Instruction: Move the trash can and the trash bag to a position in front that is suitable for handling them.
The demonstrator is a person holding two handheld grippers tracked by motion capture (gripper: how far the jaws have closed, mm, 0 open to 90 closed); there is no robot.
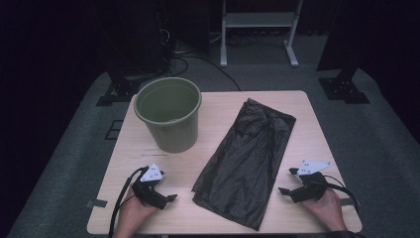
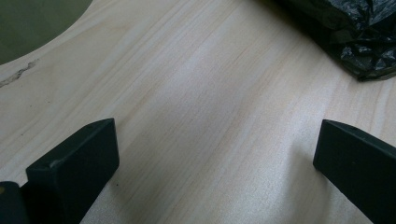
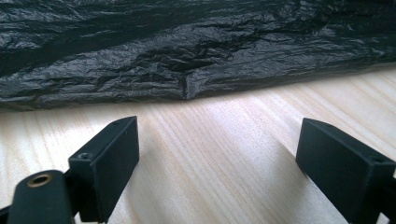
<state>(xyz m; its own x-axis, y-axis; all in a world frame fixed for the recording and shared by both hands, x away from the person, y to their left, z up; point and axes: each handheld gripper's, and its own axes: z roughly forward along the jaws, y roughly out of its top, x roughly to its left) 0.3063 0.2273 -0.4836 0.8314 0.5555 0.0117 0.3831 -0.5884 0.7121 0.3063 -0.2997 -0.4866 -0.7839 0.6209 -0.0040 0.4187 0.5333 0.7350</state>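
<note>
A black plastic bag (image 1: 247, 158) lies flat and crumpled down the middle of the light wooden table (image 1: 307, 114). An olive green bucket (image 1: 169, 115) stands upright at the back left, and it looks bare inside. My left gripper (image 1: 171, 197) rests near the front left edge, open, jaws pointing right toward the bag's corner (image 2: 369, 51). My right gripper (image 1: 288, 181) sits at the front right, open, jaws pointing left at the bag's long edge (image 3: 187, 65). Nothing is between either pair of jaws. Bare wood (image 3: 219, 154) lies between the right jaws and the bag.
The bucket's base (image 2: 32, 28) shows at the far left of the left gripper view. Beyond the table are dark stand legs (image 1: 116, 89), cables on the grey floor and a white frame (image 1: 257, 29). Bare tabletop lies between the bucket and the bag.
</note>
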